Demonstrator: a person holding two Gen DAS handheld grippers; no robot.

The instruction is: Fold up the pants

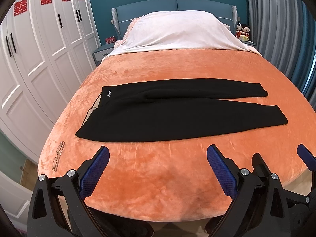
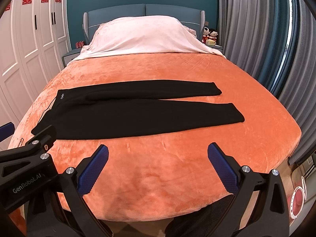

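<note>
Pants [image 1: 177,110]: flat across the bed [image 1: 158,177], legs apart, unfolded.
Left gripper [image 1: 158,158]: jaws released, empty.
Right gripper [image 2: 158,156]: same.
Progress: I've every fold left.

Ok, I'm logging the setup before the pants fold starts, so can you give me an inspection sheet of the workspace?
Surface: bed with orange plush blanket, smooth; white cover over the head end.
Job's things: black pants flat and unfolded, waistband to the left, the two legs running right with a narrow gap between them.
Clutter: eyeglasses on the blanket near the left edge.
Grippers: left gripper and right gripper both open, near the foot of the bed, short of the pants, holding nothing.
Cables: nothing seen.
Surroundings: white wardrobe at left, curtains at right, two dolls on the nightstand.
</note>
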